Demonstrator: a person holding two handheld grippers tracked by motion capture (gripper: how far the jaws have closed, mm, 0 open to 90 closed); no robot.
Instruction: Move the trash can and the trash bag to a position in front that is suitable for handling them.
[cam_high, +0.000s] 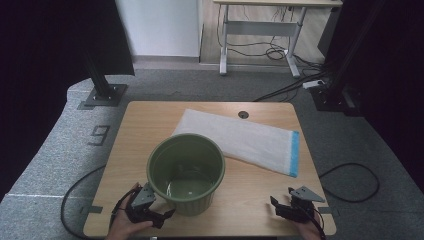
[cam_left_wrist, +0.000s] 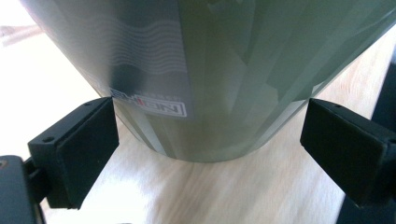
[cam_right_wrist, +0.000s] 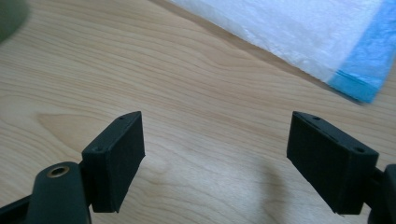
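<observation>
A green ribbed plastic pot (cam_high: 186, 172) stands upright on the wooden table (cam_high: 260, 192), near its front left. Behind it lies a flat white bag with a blue end strip (cam_high: 240, 140). My left gripper (cam_high: 162, 214) is at the pot's lower left side, open. In the left gripper view the pot's base (cam_left_wrist: 210, 84) sits just ahead of the gripper (cam_left_wrist: 208, 144), the jaws wide apart on either side of it without touching. My right gripper (cam_high: 280, 206) rests open near the front right corner, over bare wood (cam_right_wrist: 210, 116), with the bag's blue end (cam_right_wrist: 362, 70) farther off.
A round cable hole (cam_high: 243, 114) sits at the table's far edge. Cables (cam_high: 350, 182) trail on the grey carpet on both sides. Black stand bases (cam_high: 102, 95) and a desk frame (cam_high: 260, 30) stand beyond the table.
</observation>
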